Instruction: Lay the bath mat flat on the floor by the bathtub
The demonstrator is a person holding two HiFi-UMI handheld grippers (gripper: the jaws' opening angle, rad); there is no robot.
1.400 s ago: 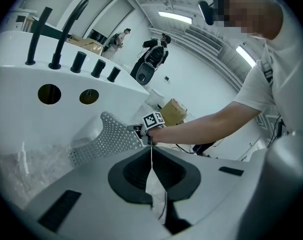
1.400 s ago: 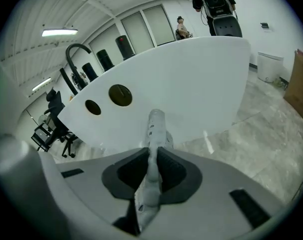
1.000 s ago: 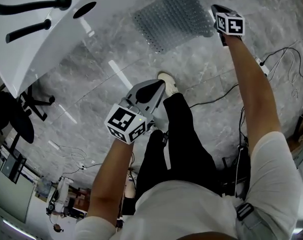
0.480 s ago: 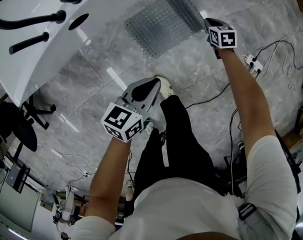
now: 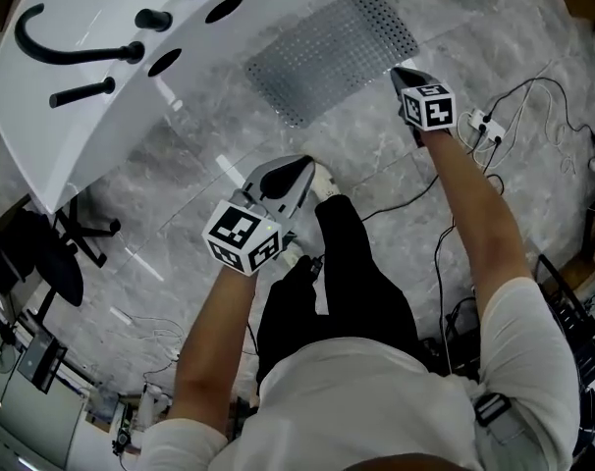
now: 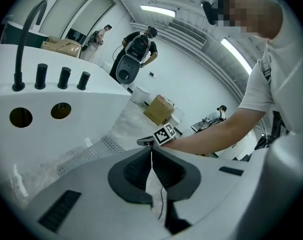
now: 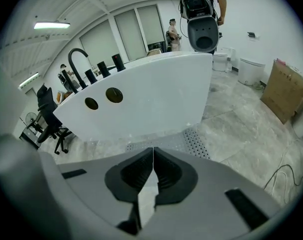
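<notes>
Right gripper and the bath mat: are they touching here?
Cannot tell. In the head view the right gripper tip overlaps the bath mat edge. The right gripper view shows shut jaws with the mat just beyond, neither gap nor contact plain.

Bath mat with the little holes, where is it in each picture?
Head view: the bath mat lies top centre, on the floor beside the bathtub.
Left gripper view: bath mat at lower left, at the bathtub's foot.
Right gripper view: bath mat in the centre, just below the bathtub.
Shared landmark: the white bathtub with its two round holes.
</notes>
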